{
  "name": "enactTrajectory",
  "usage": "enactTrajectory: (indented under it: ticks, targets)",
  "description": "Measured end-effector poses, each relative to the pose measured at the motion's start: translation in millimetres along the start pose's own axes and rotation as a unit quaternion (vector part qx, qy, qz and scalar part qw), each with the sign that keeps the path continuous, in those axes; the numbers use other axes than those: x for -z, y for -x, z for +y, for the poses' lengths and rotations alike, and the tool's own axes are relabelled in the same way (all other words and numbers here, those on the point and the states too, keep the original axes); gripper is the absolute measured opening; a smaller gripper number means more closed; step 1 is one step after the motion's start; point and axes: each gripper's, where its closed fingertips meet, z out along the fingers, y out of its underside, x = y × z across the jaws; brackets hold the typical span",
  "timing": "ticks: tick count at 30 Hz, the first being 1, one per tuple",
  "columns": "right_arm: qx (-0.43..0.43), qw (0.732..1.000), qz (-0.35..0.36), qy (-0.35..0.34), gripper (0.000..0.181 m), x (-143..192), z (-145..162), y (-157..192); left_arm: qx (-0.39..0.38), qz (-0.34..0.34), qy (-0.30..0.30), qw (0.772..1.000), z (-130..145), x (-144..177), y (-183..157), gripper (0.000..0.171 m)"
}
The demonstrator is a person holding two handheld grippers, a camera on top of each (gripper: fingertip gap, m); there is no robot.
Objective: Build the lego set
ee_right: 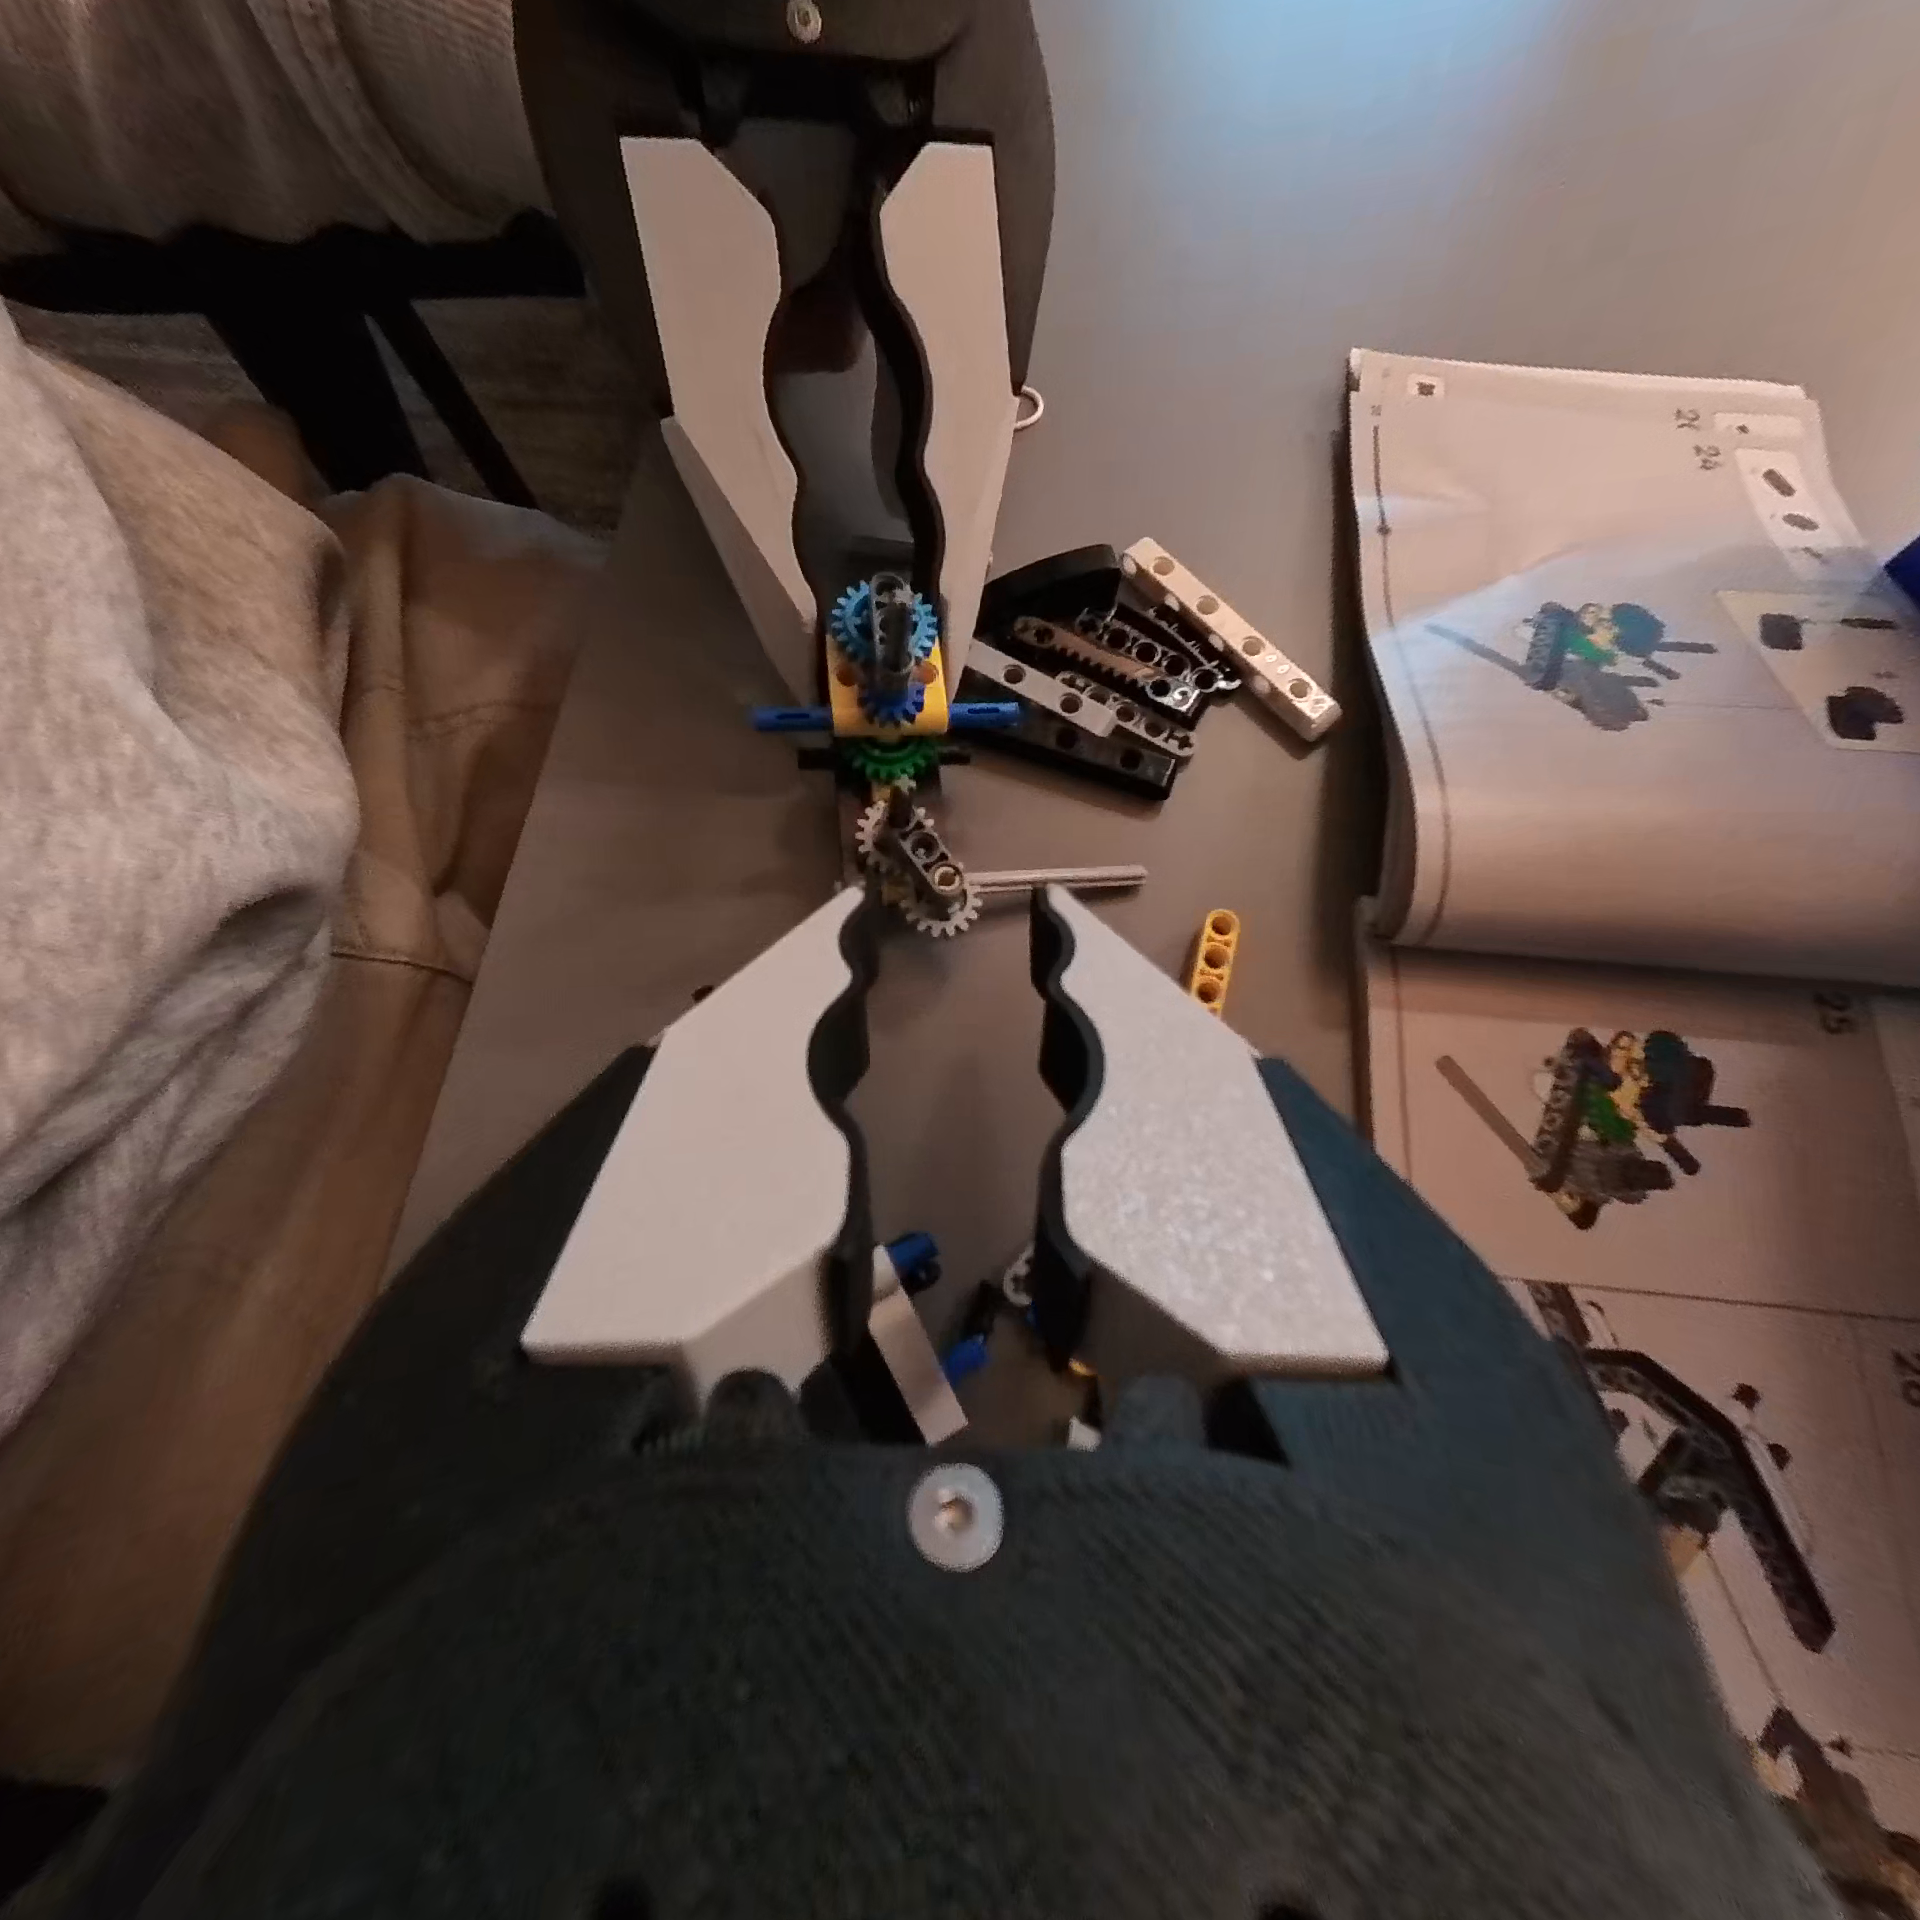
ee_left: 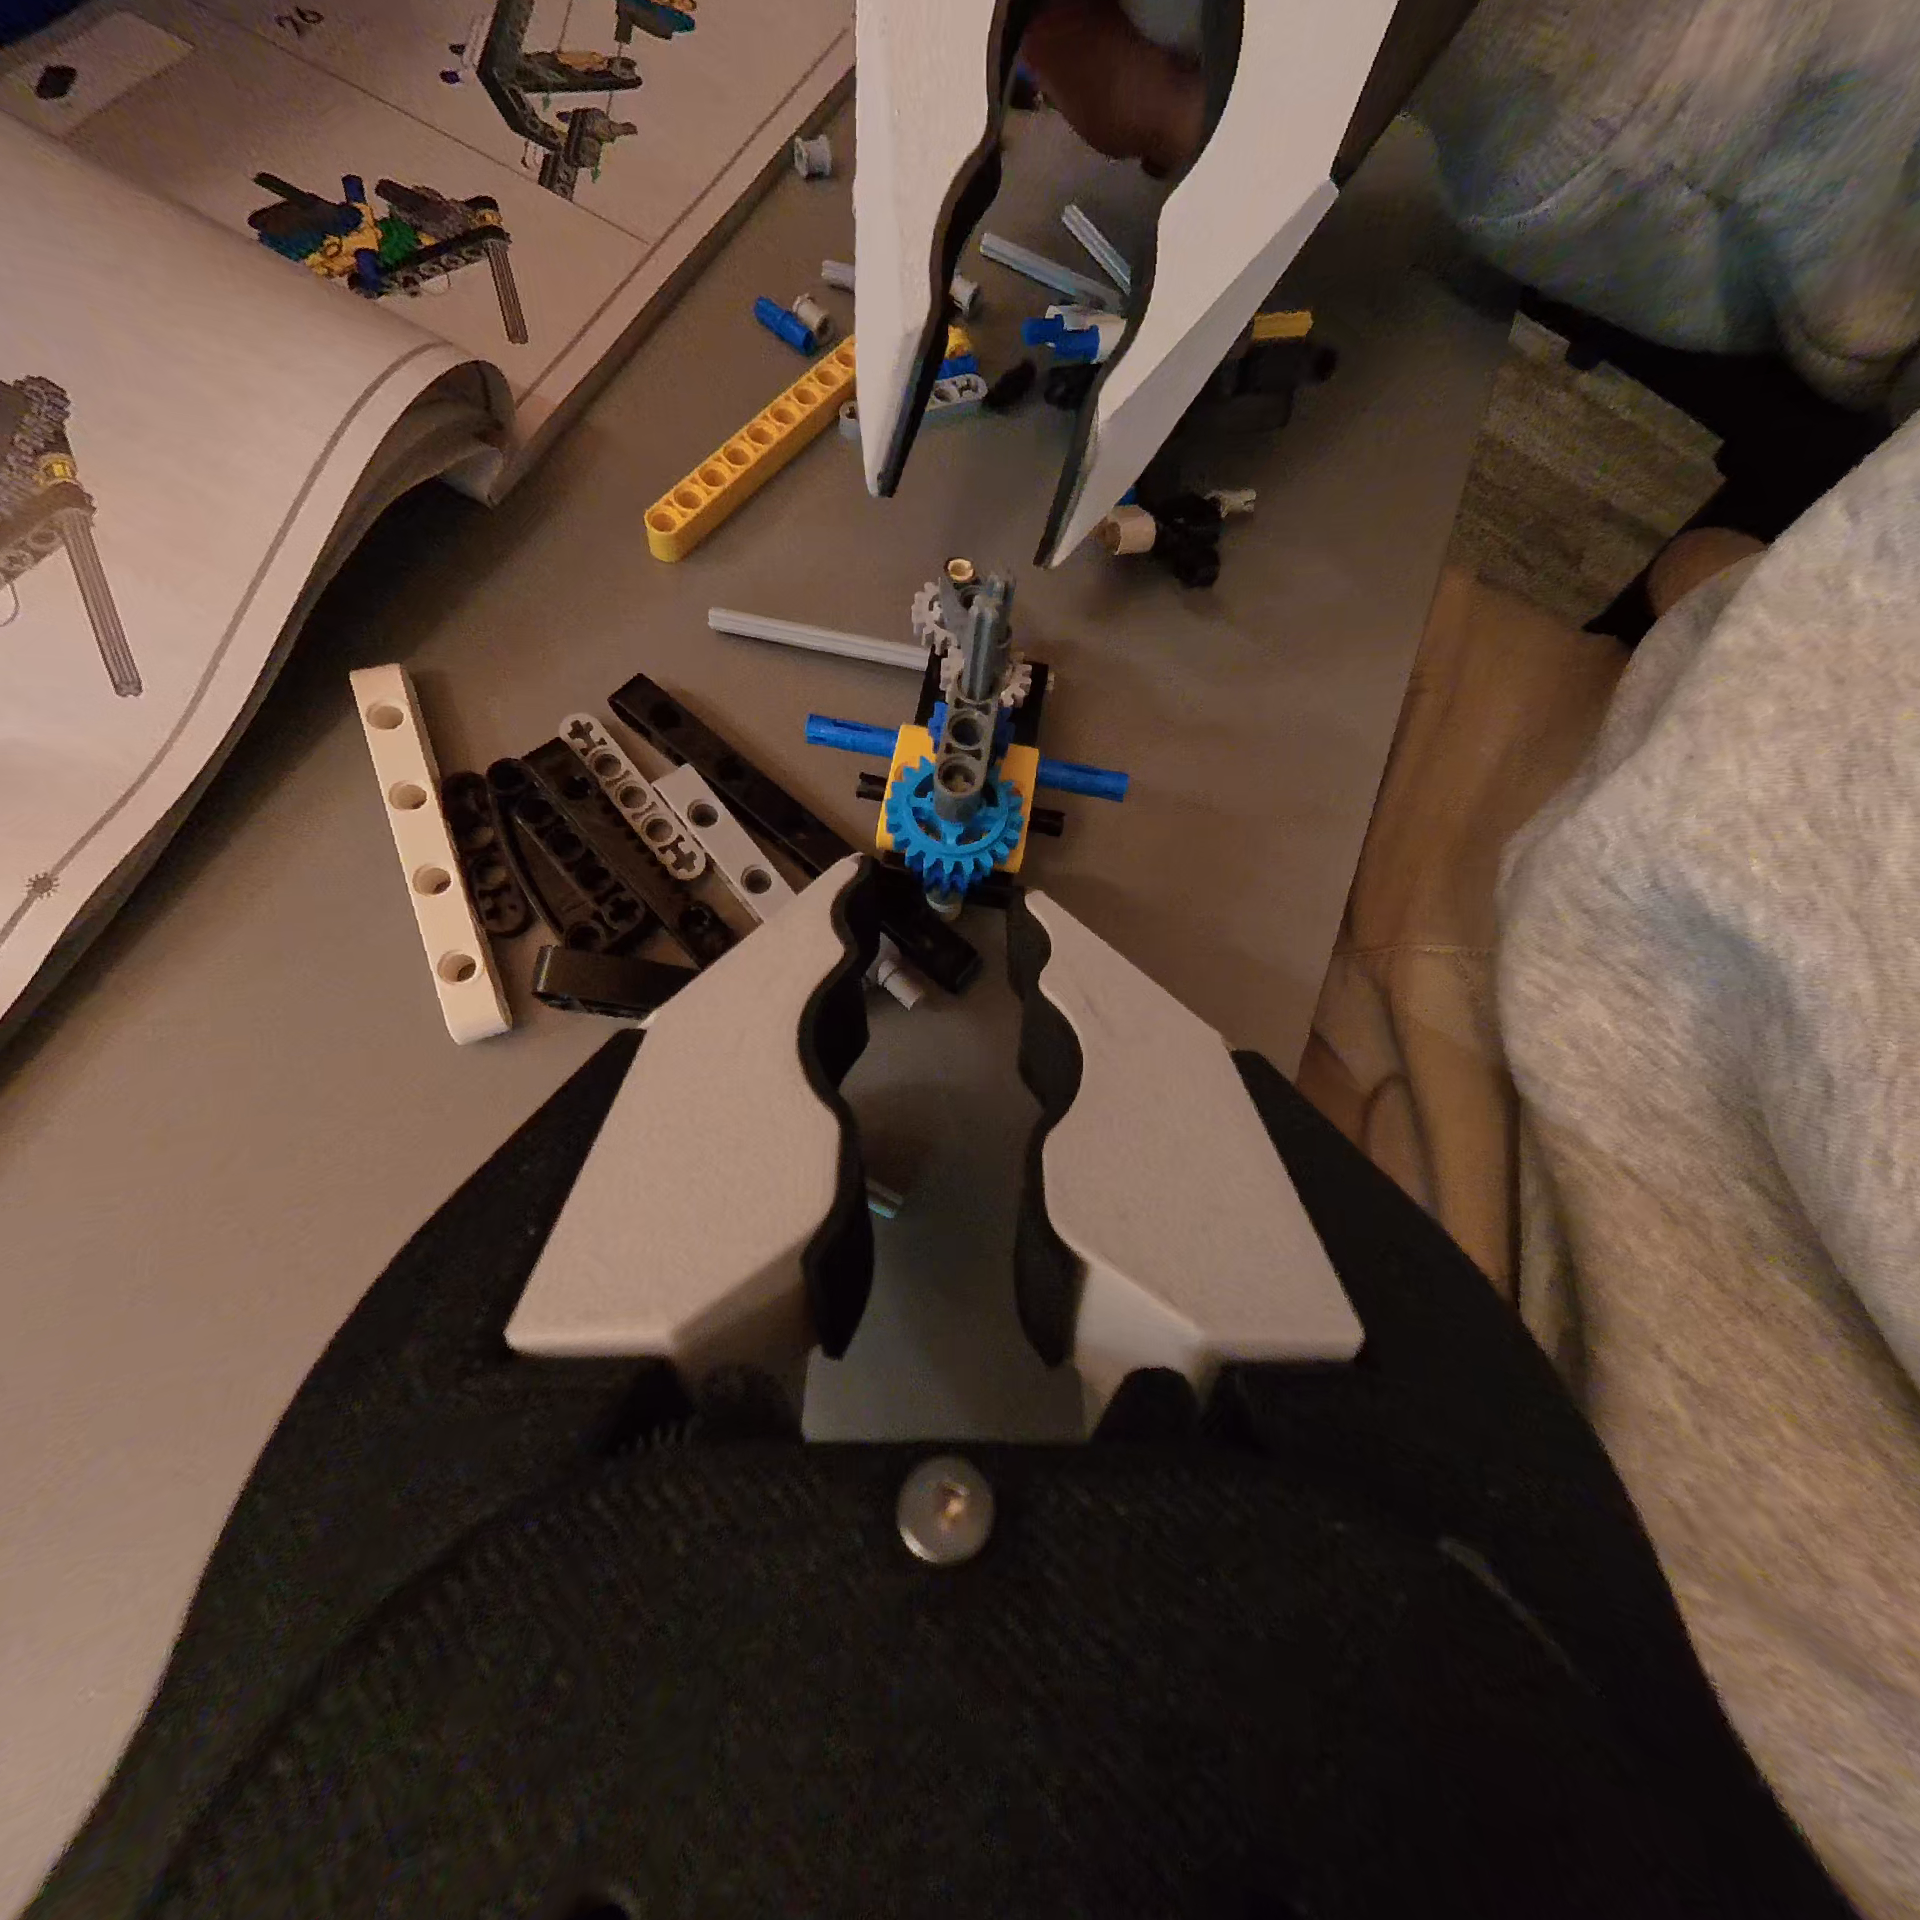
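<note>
1. My left gripper (ee_left: 935,894) is parted and holds nothing; its tips flank the near end of the lego assembly (ee_left: 961,769).
2. My right gripper (ee_right: 951,904), at 12 o'clock opposite, is also parted and empty.
3. Loose beams (ee_left: 582,852) lie at 9 o'clock; the instruction booklet (ee_left: 208,540) lies at 10 o'clock.

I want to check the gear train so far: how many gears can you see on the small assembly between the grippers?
4 visible: large blue gear at the left gripper's end, green gear mid-assembly, two grey gears by the right gripper. More may be hidden.
</note>
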Motion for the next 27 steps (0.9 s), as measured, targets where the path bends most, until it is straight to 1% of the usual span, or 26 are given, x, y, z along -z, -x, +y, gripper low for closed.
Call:
enactTrajectory:
  ticks: [11, 21, 27]
  targets:
    - [-0.012, 0.999, -0.009, 0.034, 0.03, -3.7, 4.7, 2.2, 0.003, 0.0, 0.001, 1.0, 0.3, -0.3, 0.4, 0.022]
    - [-0.011, 0.999, -0.003, 0.036, 0.034, -5.0, 1.6, 2.2, -0.001, -0.003, 0.002, 1.0, 0.4, -0.5, 0.4, 0.022]
    - [-0.02, 0.999, -0.003, 0.024, 0.041, -3.4, -1.5, 1.7, -0.002, -0.004, 0.002, 1.0, 0.6, -0.6, 0.3, 0.022]
